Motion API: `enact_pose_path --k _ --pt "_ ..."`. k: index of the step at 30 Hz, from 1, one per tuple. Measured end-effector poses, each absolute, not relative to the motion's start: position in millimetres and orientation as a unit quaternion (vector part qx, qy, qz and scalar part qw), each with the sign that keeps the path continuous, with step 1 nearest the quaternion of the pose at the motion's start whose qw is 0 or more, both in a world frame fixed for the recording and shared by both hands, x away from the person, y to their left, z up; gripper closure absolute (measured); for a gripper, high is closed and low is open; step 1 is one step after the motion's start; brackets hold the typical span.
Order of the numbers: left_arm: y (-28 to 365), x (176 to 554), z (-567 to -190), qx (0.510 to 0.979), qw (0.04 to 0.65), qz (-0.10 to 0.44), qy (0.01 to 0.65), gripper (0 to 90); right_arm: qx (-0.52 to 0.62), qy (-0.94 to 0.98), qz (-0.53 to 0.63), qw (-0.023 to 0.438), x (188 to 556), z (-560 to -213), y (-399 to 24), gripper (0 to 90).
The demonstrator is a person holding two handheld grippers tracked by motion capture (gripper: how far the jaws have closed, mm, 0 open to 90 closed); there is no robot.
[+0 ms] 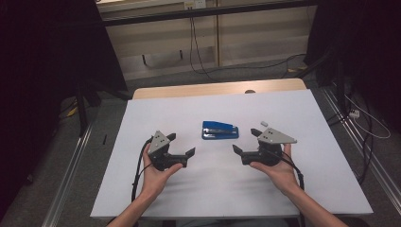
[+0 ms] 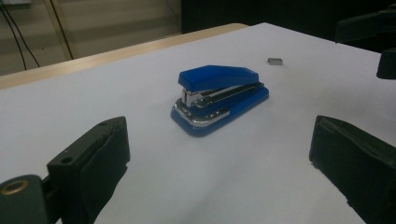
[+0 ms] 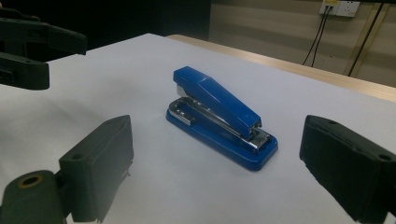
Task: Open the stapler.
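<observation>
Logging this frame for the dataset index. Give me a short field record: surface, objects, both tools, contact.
surface: white sheet over a wooden table
main object: blue stapler, lying flat, closed, mid-table
small object: grey staple block on the sheet, right of the stapler, apart from it
left tool: hand-held, jaws open, nothing between them, aimed at the stapler
right tool: hand-held, jaws open, nothing between them, aimed at the stapler
contact: none; both tools short of the stapler

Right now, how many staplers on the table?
1. A blue stapler lies on the white tabletop, between and just beyond the left tool and right tool. A small grey block lies to its right.
</observation>
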State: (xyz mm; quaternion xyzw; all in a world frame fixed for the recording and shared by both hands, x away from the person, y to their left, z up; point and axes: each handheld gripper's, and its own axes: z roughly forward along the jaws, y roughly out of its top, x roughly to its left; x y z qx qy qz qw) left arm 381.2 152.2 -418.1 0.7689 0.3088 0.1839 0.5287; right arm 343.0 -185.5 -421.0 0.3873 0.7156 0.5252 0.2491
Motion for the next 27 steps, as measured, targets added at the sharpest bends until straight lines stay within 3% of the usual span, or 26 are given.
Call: enact_pose_path --k 17,27 --pt "133 407 -407 0.773 0.525 0.195 0.297 5.2 0.394 0.718 0.532 0.216 371 -423 -168 19.6" --pt "123 425 -397 0.771 0.529 0.195 0.297 6.0 0.389 0.717 0.530 0.230 386 -423 -160 26.7"
